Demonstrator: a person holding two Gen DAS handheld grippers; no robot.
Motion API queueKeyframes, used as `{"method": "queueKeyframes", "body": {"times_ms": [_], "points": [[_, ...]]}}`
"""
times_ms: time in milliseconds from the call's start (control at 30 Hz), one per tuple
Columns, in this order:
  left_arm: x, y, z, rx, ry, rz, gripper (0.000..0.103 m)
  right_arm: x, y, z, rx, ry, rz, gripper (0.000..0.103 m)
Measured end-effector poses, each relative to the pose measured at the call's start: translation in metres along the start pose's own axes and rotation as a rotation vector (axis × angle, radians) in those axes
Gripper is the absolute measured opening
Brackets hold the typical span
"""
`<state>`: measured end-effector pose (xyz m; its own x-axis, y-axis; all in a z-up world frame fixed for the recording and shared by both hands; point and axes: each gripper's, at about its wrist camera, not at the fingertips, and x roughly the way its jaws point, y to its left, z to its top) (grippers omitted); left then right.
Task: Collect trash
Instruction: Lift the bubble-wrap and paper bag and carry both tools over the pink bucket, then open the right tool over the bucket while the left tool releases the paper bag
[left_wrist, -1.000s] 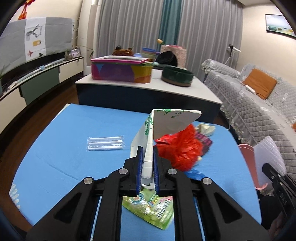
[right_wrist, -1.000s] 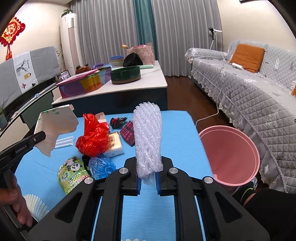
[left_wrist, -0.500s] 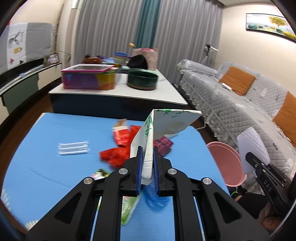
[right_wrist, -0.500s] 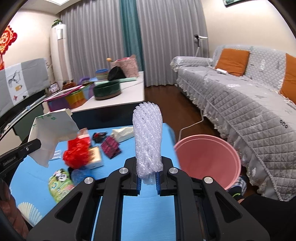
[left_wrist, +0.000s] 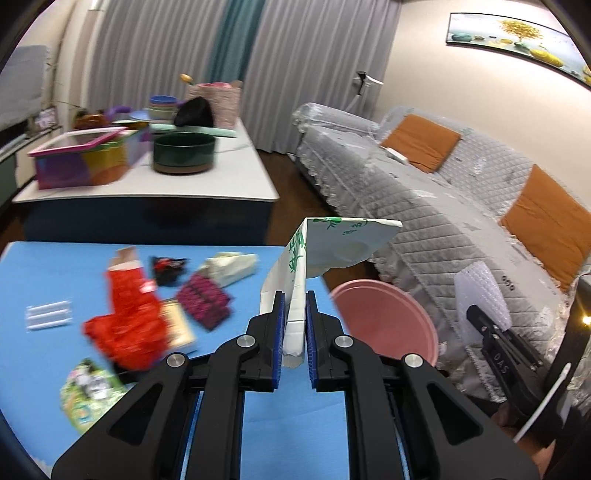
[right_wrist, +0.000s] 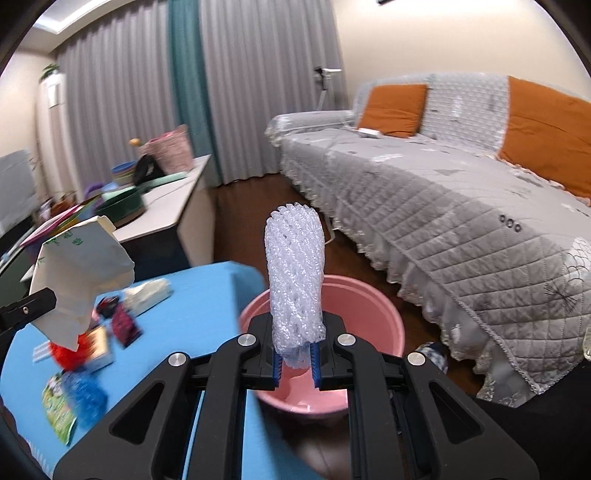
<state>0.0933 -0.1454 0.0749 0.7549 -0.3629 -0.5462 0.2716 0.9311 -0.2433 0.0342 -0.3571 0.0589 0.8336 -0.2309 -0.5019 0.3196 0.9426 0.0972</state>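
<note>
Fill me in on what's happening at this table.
A person is clearing trash with a claw in each hand. The left claw is shut on a white paper carton held above the blue table. The right claw is shut on a white foam net sleeve, held over the pink bucket beside the table. A red plastic bag and several wrappers remain on the table.

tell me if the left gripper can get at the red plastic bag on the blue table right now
Probably not yet. The left gripper is already shut on the white paper carton, so it has no free grip. The red plastic bag itself lies uncovered on the blue table.
</note>
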Motion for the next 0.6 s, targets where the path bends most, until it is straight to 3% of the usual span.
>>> {"method": "queueKeyframes", "body": {"times_ms": [200,600], "points": [[0.041,-0.037,0.014,0.017,0.014,-0.09,0.011,0.027,-0.028,0.005,0.048,0.007,-0.065,0.012],[0.113,-0.073,0.017,0.075,0.09,-0.203,0.011,0.054,-0.035,0.001,0.06,0.05,-0.07,0.012]]}}
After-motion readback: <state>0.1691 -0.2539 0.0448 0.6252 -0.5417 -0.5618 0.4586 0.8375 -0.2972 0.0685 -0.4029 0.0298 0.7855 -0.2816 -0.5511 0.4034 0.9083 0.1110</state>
